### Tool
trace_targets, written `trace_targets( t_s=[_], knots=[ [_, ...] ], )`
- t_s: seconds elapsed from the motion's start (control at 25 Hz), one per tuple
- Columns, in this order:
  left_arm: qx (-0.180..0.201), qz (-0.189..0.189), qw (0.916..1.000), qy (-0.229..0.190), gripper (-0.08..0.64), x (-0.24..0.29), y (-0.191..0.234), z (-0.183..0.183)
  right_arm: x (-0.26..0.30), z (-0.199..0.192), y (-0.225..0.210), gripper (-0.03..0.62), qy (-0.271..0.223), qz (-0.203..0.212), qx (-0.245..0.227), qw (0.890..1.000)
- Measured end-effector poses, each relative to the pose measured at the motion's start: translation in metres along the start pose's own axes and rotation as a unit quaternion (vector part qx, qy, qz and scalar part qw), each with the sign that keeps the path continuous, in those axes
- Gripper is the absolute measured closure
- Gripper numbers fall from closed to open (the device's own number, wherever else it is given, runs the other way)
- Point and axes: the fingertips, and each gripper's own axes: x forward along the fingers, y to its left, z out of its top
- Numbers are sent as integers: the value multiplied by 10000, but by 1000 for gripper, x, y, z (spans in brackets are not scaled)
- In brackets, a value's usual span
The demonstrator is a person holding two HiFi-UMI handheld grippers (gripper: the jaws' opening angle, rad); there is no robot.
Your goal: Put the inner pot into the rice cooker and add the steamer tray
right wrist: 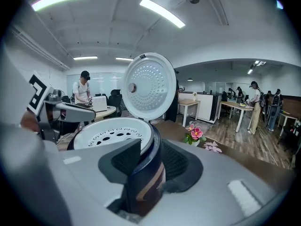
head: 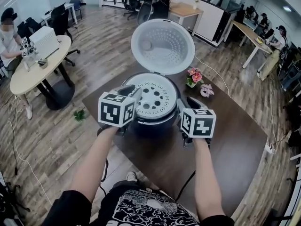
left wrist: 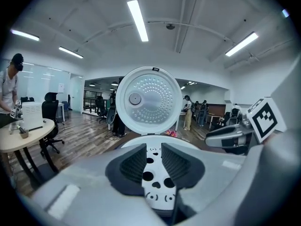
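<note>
The steamer tray lies level in the rice cooker mouth, squarely between both hands: left tongs pinch its near rim, right tongs clamp the cooker's opposite wall.

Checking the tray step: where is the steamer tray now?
Head view, centre: the steamer tray sits in the rice cooker's mouth below the raised lid, its left edge between the left gripper's jaws.

floor: wood planks | furniture: round table, desks, office chairs | light: ceiling strips
</note>
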Motion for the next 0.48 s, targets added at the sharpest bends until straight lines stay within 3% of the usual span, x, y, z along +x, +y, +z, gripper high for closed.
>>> trace_targets(
  t_s=[0.48],
  knots=[
    [403,-923,9949,-48,462,19,-97,5,-81,-15,-57,521,-314,-660,290,9969]
  ],
)
